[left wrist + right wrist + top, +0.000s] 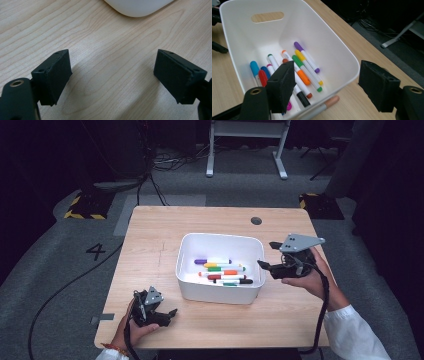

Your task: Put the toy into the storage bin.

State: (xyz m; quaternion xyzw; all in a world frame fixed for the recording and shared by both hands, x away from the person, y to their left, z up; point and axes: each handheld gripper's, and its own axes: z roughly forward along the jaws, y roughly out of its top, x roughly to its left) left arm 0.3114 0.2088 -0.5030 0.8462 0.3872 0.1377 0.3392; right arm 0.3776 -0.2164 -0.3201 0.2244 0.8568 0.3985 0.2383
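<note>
The right gripper [267,255], fingers spread and empty, hangs beside the white bin [220,292] of markers [299,67]. One peach-capped marker [324,105] lies on the tabletop [150,245] outside it, probably next to grasp. The left gripper [170,312] rests released nearby.

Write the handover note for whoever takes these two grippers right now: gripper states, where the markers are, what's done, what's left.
Left hand-held gripper: open, empty, low over the table near the bin's front left corner.
Right hand-held gripper: open, nothing between the jaws, at the right rim of the white bin.
Markers: a mixed-colour pile lies flat on the bin floor.
One peach-capped marker lies on the table just outside the bin wall, near the right gripper.
Done: most markers binned.
Left: likely pick up that stray marker and drop it in.
</note>
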